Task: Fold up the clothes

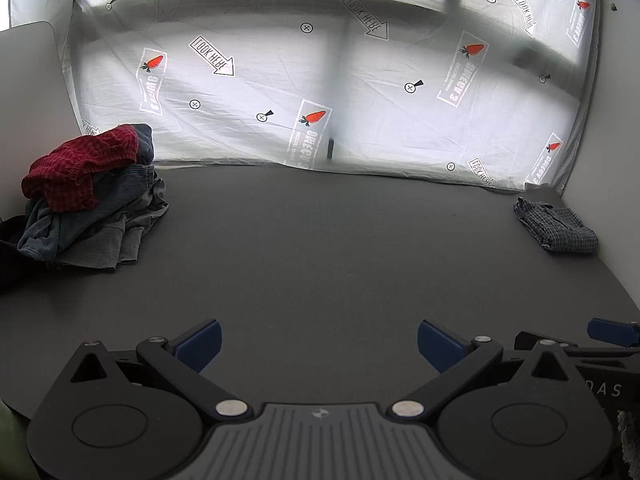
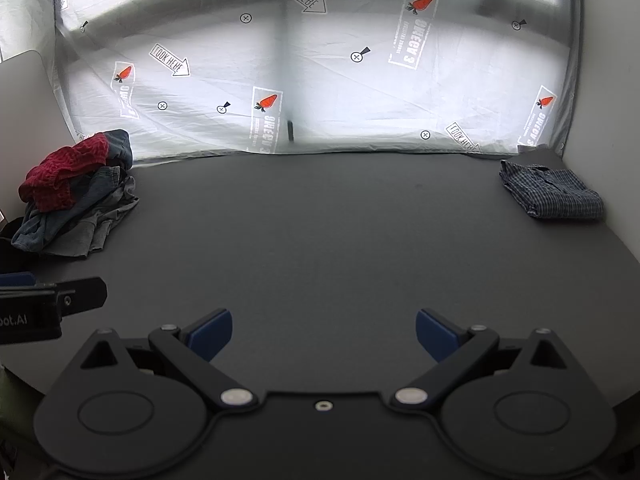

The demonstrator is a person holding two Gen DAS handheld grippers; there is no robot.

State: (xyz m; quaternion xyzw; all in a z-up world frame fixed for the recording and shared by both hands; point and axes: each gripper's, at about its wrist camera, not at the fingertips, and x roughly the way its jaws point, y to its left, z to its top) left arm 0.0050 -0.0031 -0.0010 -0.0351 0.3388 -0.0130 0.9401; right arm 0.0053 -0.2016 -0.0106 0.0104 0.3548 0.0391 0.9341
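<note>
Left gripper and right gripper, jaws spread and empty, hover side by side over the bare dark grey tabletop (apparently sorted: rumpled clothes pile far-left, folded checked garment far-right).

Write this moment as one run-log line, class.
left gripper: open, empty | right gripper: open, empty | unfolded pile: far left | folded checked garment: far right | table: gray

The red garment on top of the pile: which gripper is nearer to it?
Left. The left gripper sits on the side of the red garment; the right gripper is farther right. Both hover well short of it, jaws open.
</note>
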